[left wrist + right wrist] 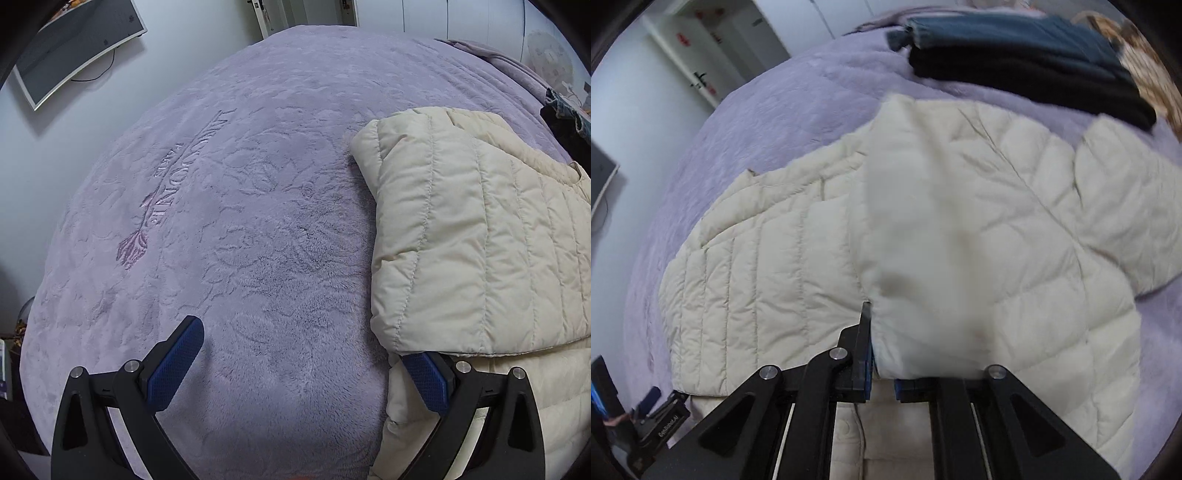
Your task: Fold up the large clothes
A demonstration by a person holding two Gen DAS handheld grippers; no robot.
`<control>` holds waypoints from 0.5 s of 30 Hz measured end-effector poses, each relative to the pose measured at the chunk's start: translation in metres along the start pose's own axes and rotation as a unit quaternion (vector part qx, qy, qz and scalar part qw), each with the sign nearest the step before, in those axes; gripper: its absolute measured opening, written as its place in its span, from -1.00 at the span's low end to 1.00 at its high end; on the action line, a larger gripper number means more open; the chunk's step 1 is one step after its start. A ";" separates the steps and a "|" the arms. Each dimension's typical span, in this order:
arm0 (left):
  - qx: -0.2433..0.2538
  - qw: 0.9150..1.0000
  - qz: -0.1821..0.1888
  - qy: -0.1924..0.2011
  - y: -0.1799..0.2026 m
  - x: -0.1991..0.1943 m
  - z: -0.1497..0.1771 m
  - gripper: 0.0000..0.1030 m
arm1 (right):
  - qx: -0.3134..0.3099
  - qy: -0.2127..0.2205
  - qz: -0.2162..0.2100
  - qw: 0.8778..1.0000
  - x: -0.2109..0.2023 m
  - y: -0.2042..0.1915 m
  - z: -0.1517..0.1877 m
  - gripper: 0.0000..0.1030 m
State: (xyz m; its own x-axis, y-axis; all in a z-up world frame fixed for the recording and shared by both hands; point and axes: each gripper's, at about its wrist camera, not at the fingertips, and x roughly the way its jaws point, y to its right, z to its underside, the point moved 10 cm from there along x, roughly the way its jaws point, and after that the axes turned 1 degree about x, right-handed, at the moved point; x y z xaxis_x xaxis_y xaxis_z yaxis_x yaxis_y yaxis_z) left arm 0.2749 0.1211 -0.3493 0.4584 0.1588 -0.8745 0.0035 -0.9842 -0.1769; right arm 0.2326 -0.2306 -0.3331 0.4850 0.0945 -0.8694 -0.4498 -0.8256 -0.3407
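A cream quilted puffer jacket (480, 240) lies on a purple plush blanket (240, 221) that covers the bed. In the left wrist view my left gripper (301, 343) is open over the blanket at the jacket's edge. Its left pad (177, 362) is over bare blanket and its right pad (424, 376) touches the jacket's folded hem. In the right wrist view my right gripper (882, 332) is shut on a raised, blurred fold of the jacket (923, 240), which hides the right finger. The rest of the jacket (757, 258) is spread flat below.
A stack of folded dark clothes (1034, 62) sits at the far side of the bed, beside a patterned fabric (1145, 62). A monitor (74, 48) hangs on the wall to the left. White doors (713, 48) stand beyond the bed.
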 end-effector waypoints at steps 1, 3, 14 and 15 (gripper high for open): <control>0.006 1.000 0.001 -0.001 -0.002 -0.001 -0.001 0.98 | 0.019 -0.007 -0.010 1.000 0.003 0.006 0.002 -0.83; 0.024 1.000 0.005 0.001 -0.005 -0.006 0.000 0.98 | 0.038 -0.012 -0.022 0.999 0.005 0.012 0.003 -0.83; 0.019 0.998 0.042 0.043 -0.029 -0.042 -0.041 0.98 | 0.026 -0.018 -0.019 0.999 0.011 0.019 0.004 -0.83; 0.027 0.998 0.046 0.045 -0.019 -0.038 -0.046 0.98 | 0.021 -0.018 -0.017 0.999 0.011 0.018 0.004 -0.83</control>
State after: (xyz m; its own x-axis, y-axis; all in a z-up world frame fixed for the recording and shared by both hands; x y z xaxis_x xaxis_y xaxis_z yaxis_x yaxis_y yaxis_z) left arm 0.2981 0.1303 -0.2920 0.5331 0.0583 -0.8441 -0.0895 -0.9881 -0.1247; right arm 0.2272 -0.2420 -0.3506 0.4734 0.1422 -0.8693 -0.4646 -0.7981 -0.3836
